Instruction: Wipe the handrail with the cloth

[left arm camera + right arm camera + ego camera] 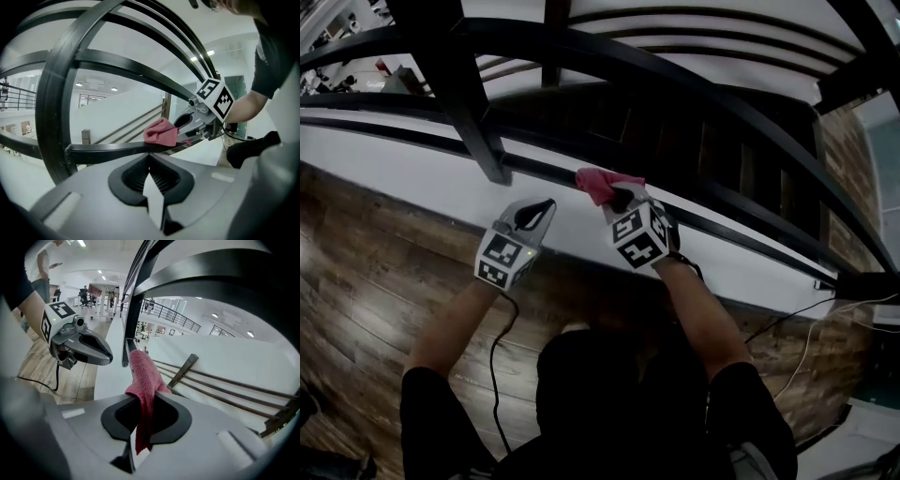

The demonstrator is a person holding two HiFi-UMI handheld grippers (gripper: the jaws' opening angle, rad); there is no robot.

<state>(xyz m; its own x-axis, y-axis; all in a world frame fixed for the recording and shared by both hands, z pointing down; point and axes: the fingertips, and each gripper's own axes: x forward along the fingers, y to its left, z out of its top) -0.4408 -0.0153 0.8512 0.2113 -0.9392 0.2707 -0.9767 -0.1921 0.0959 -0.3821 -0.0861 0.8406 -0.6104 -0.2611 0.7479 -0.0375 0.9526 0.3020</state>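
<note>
Clamping pink cloth (596, 182), right gripper (619, 195) jaws tight on it, cloth pressed to handrail (103, 150) mid-frame. Left gripper (546, 204) jaws together, empty (just beside rail, lower left). Rail bare twd lower right; post (459, 94) stands upper left.

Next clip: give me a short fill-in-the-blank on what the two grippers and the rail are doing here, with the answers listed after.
1. The right gripper is shut on a pink ____.
2. The left gripper, its jaws together, holds ____.
3. The cloth lies against a handrail that is ____ in colour.
4. The floor under the person is made of ____ planks.

Missing words: cloth; nothing; black; wood.
</note>
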